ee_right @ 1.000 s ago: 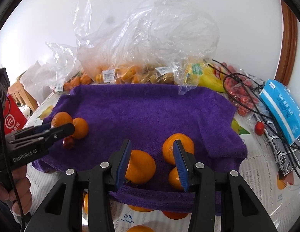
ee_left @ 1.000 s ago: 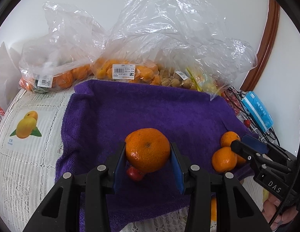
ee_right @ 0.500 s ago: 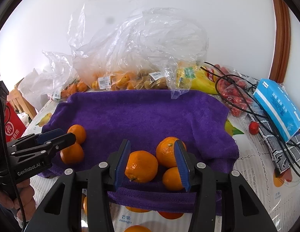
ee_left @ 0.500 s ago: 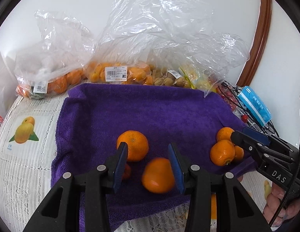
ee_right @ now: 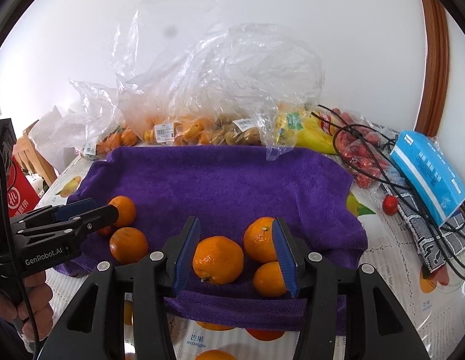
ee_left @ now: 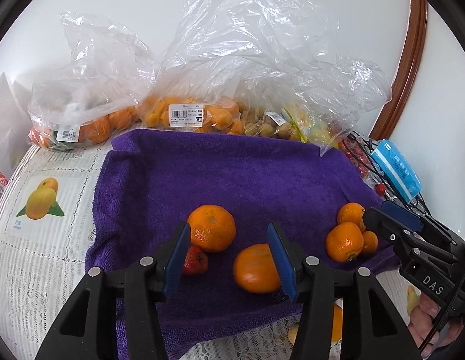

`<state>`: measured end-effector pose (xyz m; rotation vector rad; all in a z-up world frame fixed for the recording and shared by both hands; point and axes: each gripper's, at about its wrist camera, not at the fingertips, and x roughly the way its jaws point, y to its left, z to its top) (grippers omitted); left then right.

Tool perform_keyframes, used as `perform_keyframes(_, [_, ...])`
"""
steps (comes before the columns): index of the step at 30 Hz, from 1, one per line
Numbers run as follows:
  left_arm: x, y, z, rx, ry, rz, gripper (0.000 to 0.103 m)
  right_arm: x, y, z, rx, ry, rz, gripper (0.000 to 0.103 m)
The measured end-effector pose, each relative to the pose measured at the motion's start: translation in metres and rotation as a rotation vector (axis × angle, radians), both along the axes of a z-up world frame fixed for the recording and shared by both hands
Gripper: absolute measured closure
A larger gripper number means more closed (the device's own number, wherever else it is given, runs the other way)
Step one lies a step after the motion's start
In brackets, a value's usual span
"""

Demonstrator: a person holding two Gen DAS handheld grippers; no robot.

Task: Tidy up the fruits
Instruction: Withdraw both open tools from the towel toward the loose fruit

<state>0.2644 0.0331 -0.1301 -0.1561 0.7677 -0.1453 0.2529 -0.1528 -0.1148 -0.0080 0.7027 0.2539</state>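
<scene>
A purple towel (ee_left: 232,174) lies on the table. In the left wrist view my left gripper (ee_left: 229,255) is open and empty above two oranges, one upright (ee_left: 212,228), one blurred (ee_left: 254,268), and a small red fruit (ee_left: 196,260). Three oranges (ee_left: 344,241) sit at the towel's right by my right gripper (ee_left: 382,219). In the right wrist view my right gripper (ee_right: 235,249) is open, with an orange (ee_right: 218,259) between its blades and two more (ee_right: 260,240) at the right blade. My left gripper (ee_right: 106,210) shows there by two oranges (ee_right: 129,244).
Clear plastic bags of oranges and small fruit (ee_left: 190,114) line the back of the towel. A blue packet (ee_right: 428,168), black cables (ee_right: 367,150), red fruit (ee_right: 362,162) and bananas (ee_right: 310,135) lie at the right. The white lace tablecloth (ee_left: 37,240) has mango pictures.
My left gripper opened and let go of the orange, which now lies on the towel. A second orange rolled to the right blade. My right gripper pulled back slightly over its three oranges.
</scene>
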Motion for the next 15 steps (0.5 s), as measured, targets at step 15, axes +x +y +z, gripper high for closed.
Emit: perform_keyframes(15, [-0.006, 0.002, 0.005, 0.006, -0.040, 0.015, 0.052, -0.010, -0.009, 0.012, 0.045, -0.069, -0.053, 0.049])
